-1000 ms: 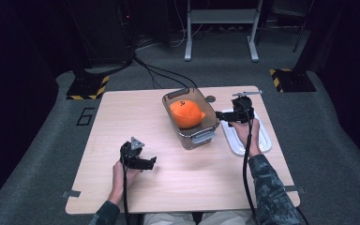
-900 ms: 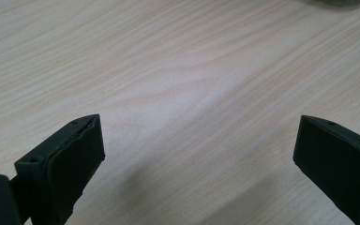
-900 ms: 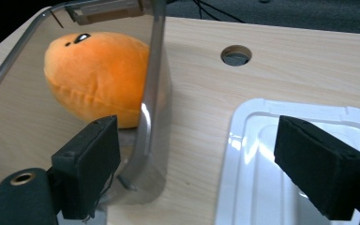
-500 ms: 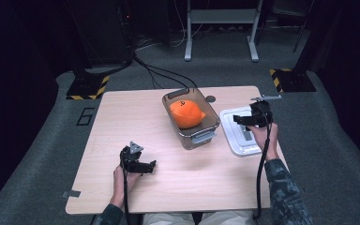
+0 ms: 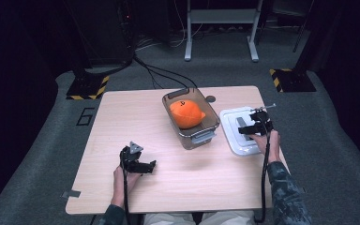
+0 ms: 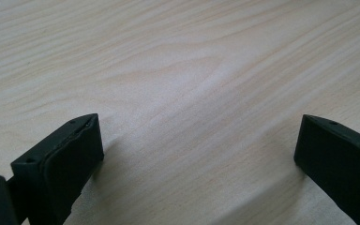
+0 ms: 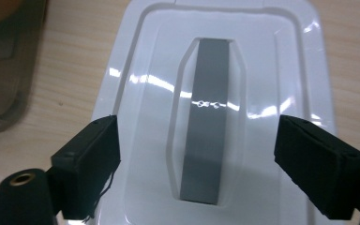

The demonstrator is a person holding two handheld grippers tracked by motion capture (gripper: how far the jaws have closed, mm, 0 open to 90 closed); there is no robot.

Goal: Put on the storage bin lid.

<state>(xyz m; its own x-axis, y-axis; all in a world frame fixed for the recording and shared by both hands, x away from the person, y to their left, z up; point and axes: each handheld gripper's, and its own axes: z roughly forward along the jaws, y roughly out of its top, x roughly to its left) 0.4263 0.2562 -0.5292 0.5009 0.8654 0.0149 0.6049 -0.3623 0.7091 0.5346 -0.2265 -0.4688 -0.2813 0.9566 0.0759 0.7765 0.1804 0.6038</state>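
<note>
A white lid [image 5: 230, 121] with a grey bar handle [image 7: 208, 117] lies on the table's right side. My right gripper [image 5: 249, 129] hovers low over it, pointing down. In the right gripper view the right gripper [image 7: 197, 131] stands open with the handle between its jaws, and the pads are clear of the handle. Its jaws have just closed a little. To the lid's left a clear grey bin [image 5: 201, 138] holds an orange rounded object [image 5: 186, 114]. My left gripper [image 5: 146, 167] rests open near the front left, and in its own view the left gripper [image 6: 199, 136] has bare wood between its jaws.
The light wooden table [image 5: 122, 117] has bare wood across its left half. A small round grey disc [image 5: 209, 99] sits near the far edge behind the bin. Cables and stand legs lie on the grey floor beyond.
My right gripper has moved from beside the bin to the right and down over the white lid. The left gripper has stayed where it was.
</note>
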